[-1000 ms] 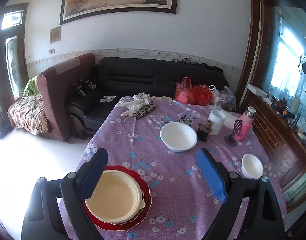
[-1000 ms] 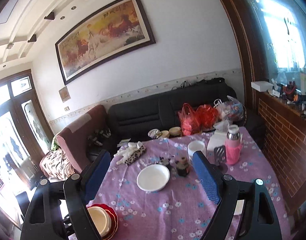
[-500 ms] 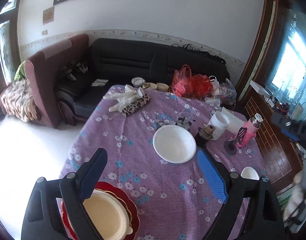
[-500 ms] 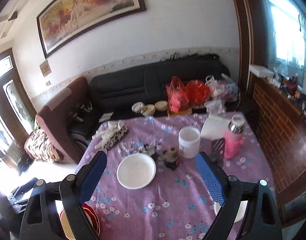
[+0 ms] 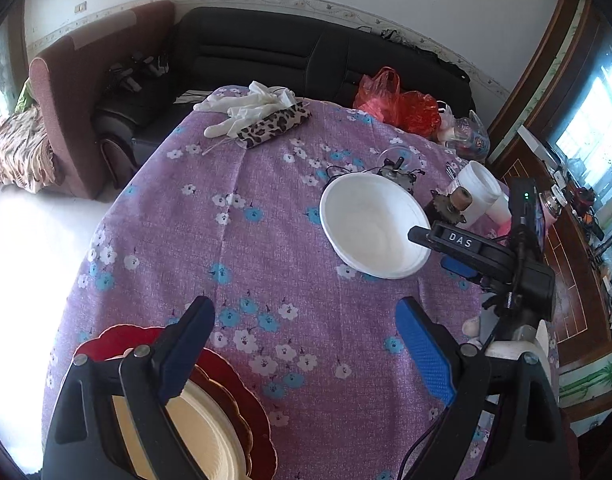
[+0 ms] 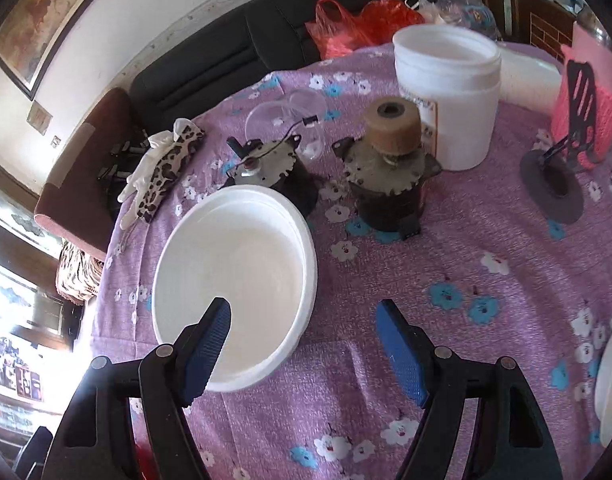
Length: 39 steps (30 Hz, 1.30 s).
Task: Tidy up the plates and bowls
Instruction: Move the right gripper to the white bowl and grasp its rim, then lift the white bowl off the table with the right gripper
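Note:
A large white bowl (image 5: 373,226) sits on the purple floral tablecloth (image 5: 246,248); it also shows in the right wrist view (image 6: 234,276). My right gripper (image 6: 306,316) is open, its left finger over the bowl's near rim, its right finger outside the bowl. It shows in the left wrist view as a black body (image 5: 485,256) right of the bowl. My left gripper (image 5: 306,320) is open and empty above the cloth. A cream plate (image 5: 194,436) rests on a red plate (image 5: 242,400) at its lower left. A second white bowl's edge (image 6: 609,384) shows at far right.
Two dark motor-like parts (image 6: 389,176) and a white jar (image 6: 449,92) stand just behind the large bowl. A pink bottle (image 6: 589,92) with a black stand is at right. Gloves and a leopard pouch (image 5: 262,120) lie at the far table edge. A sofa stands beyond.
Both grippers have dropped towards the table and moved forward. The right gripper has come down to the large white bowl and now straddles its near rim. Both stay open.

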{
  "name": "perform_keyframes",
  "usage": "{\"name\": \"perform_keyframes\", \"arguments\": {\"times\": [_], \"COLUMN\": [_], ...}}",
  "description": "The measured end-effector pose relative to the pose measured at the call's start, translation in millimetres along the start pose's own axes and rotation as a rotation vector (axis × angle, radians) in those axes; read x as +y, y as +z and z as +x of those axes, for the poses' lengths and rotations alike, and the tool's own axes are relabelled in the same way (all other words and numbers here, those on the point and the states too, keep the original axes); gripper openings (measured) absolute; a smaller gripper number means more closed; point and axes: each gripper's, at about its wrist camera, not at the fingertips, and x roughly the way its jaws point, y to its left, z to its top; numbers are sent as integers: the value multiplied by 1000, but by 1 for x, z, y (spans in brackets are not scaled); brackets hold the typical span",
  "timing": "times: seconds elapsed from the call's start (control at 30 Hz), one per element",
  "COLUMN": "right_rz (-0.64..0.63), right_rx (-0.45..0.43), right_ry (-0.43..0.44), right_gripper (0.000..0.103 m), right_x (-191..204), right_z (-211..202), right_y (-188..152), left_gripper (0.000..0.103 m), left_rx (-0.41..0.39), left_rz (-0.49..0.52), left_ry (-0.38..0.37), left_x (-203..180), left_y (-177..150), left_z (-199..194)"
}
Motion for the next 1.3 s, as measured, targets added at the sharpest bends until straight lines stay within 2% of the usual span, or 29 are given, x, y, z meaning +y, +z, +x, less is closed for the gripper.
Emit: {"name": "perform_keyframes", "arguments": {"times": [0.03,0.07,0.1,0.17,0.23,0.43,0.63,0.7,0.77,0.8,0.83,0.97,1.13,1.3], "right_rz": [16,31,50,85,100,97,41,43,89,109,118,125,85,53], "right_rx": [16,29,45,95,110,111,117,102,72,46,8,-110,-154,-134], "right_ry": [5,12,28,62,79,151,131,152,202,215,218,218,186,166], "right_gripper": [79,69,44,20,16,13,14,15,29,40,42,42,42,42], "right_x": [-1,-3,-5,-9,-13,-29,-47,-54,-64,-69,-73,-79,-76,-76], "right_z": [9,16,23,36,34,-6,-43,-45,-43,-42,-42,-37,-31,-25], "right_y": [-1,-2,-3,-8,-15,-30,-65,-73,-80,-83,-85,-87,-78,-82], "left_gripper": [91,91,91,91,91,91,91,91,91,91,91,91,91,89], "left_rx": [3,6,10,18,16,27,59,67,60,51,41,16,22,78], "left_rz": [-5,-6,-6,-5,1,3,25,29,48,56,58,35,27,16], "left_ry": [4,8,9,6,7,-6,-3,1,28,47,67,117,156,149], "left_x": [2,2,2,1,-1,-15,-43,-55,-65,-70,-73,-77,-82,-87], "left_y": [-1,-2,-3,-5,-6,-10,-19,-19,-19,-18,-15,-5,4,6], "left_z": [3,6,8,10,11,18,38,48,58,62,66,81,107,140]}}
